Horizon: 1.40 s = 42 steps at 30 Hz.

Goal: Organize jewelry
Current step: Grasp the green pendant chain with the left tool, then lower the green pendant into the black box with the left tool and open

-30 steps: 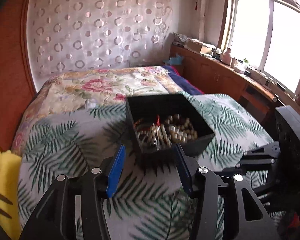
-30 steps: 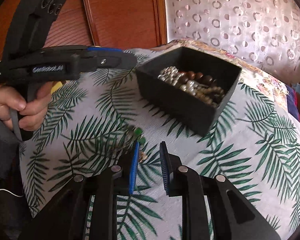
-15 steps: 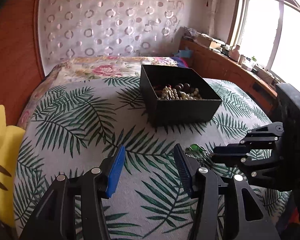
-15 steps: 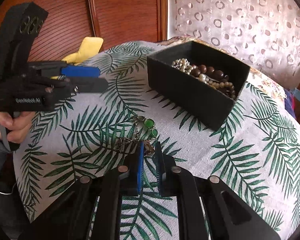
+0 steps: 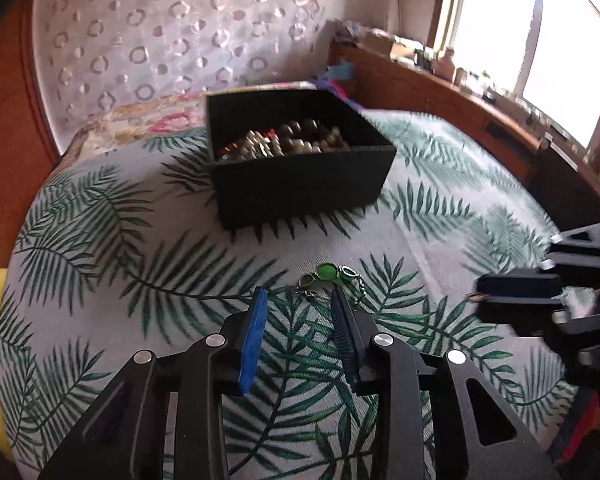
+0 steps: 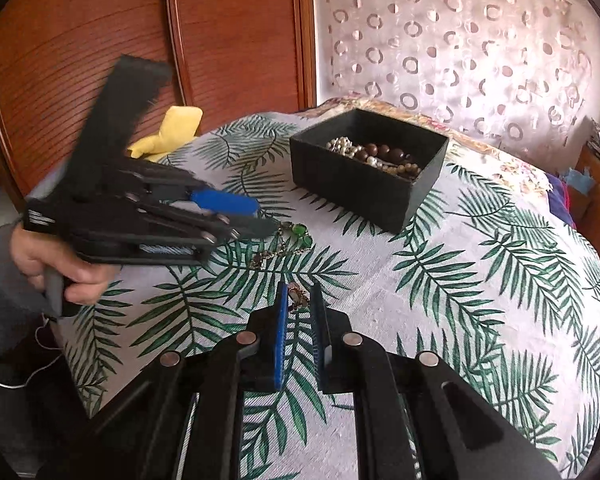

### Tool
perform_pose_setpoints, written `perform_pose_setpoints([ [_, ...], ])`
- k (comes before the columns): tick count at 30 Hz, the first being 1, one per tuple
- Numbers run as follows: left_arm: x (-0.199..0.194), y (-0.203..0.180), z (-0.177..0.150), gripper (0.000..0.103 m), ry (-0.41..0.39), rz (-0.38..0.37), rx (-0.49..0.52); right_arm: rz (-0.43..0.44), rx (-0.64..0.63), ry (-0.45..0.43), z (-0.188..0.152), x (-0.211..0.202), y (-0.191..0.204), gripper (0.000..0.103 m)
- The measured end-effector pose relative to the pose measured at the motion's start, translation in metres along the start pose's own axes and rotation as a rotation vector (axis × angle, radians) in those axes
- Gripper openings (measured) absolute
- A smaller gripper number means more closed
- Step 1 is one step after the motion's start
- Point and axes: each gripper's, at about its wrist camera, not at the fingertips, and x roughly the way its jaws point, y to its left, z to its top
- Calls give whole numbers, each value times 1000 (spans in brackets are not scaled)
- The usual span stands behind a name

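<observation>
A black box point(image 5: 300, 176) point(image 6: 364, 176) holding several bead strings stands on the palm-leaf bedspread. A green-stone chain point(image 5: 328, 276) point(image 6: 296, 236) lies on the bedspread in front of the box. My left gripper point(image 5: 298, 300) point(image 6: 256, 216) is open, its fingertips just short of the green chain. My right gripper point(image 6: 300, 300) point(image 5: 480, 292) is shut on a small bronze jewelry piece point(image 6: 298, 298), held just above the cloth to the right of the chain.
A yellow cushion point(image 6: 168, 132) lies at the bed's left edge by a wooden wardrobe point(image 6: 140, 40). A patterned curtain point(image 6: 460, 40) hangs behind the bed. A wooden counter point(image 5: 460, 96) with clutter runs under the window on the right.
My left gripper has moved forward and down to the green chain. My right gripper has pulled back from the chain with a small piece between its fingers.
</observation>
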Motion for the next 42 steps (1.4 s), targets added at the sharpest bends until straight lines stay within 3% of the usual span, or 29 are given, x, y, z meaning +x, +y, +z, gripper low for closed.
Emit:
perform_pose_setpoints([
  [10, 20, -13, 18, 31, 32, 55, 64, -3, 37, -27, -3, -11, -11, 12],
  [20, 29, -25, 30, 31, 38, 61, 122, -7, 47, -24, -7, -13, -16, 12],
  [22, 31, -28, 31, 23, 34, 46, 136, -9, 47, -25, -7, -13, -17, 12],
  [24, 30, -31, 30, 6, 31, 20, 150, -9, 48, -26, -6, -12, -19, 12],
  [29, 25, -37, 24, 4, 23, 19, 171, -14, 58, -22, -5, -9, -23, 12],
  [36, -5, -32, 27, 4, -57, 1, 115, -30, 58, -34, 4, -10, -29, 12],
  [42, -38, -26, 47, 4, -155, 0, 82, -55, 55, -81, 31, -14, -39, 12],
])
